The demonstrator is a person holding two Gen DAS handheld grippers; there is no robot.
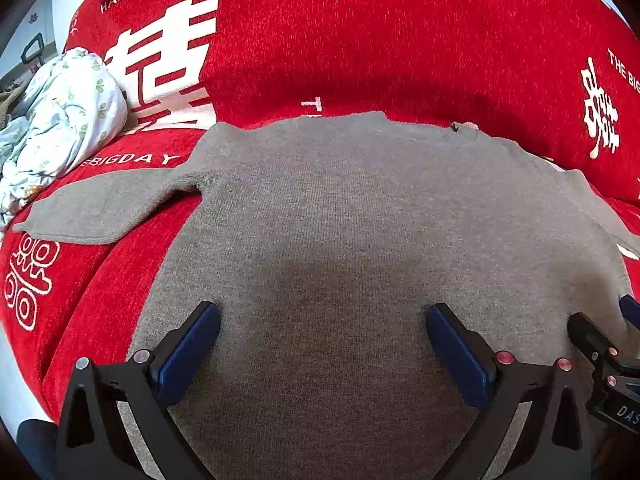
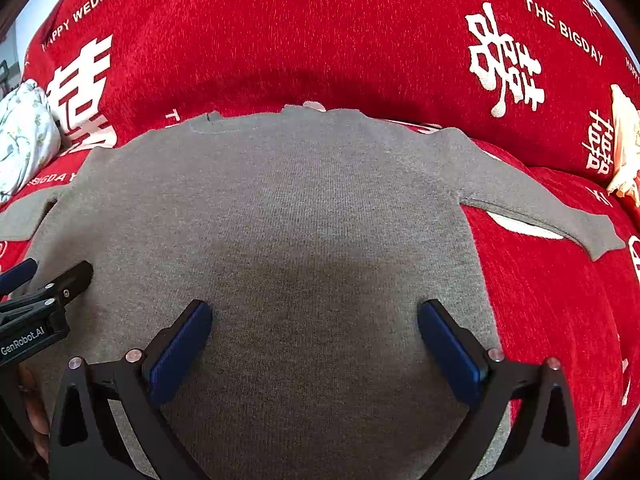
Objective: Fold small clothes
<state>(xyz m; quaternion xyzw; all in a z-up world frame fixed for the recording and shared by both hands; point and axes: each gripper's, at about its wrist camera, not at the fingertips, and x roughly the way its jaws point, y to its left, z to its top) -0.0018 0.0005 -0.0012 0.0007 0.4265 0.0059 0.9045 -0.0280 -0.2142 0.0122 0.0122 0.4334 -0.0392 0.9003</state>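
A small grey knit sweater (image 1: 340, 208) lies flat on a red sofa cover, collar at the far side, both sleeves spread out. Its left sleeve (image 1: 104, 208) reaches toward the left, and its right sleeve (image 2: 552, 208) toward the right. My left gripper (image 1: 322, 320) hovers open over the sweater's lower body, nothing between its blue pads. My right gripper (image 2: 314, 316) is open too, over the lower body further right. Each gripper shows at the edge of the other's view: the right gripper (image 1: 604, 320) and the left gripper (image 2: 48, 276).
The red sofa cover (image 1: 360, 40) with white lettering rises as a backrest behind the sweater. A crumpled pale floral cloth (image 1: 64, 120) lies at the left. A cream-coloured item (image 2: 626, 140) sits at the right edge. A hand (image 2: 36, 412) shows at the lower left.
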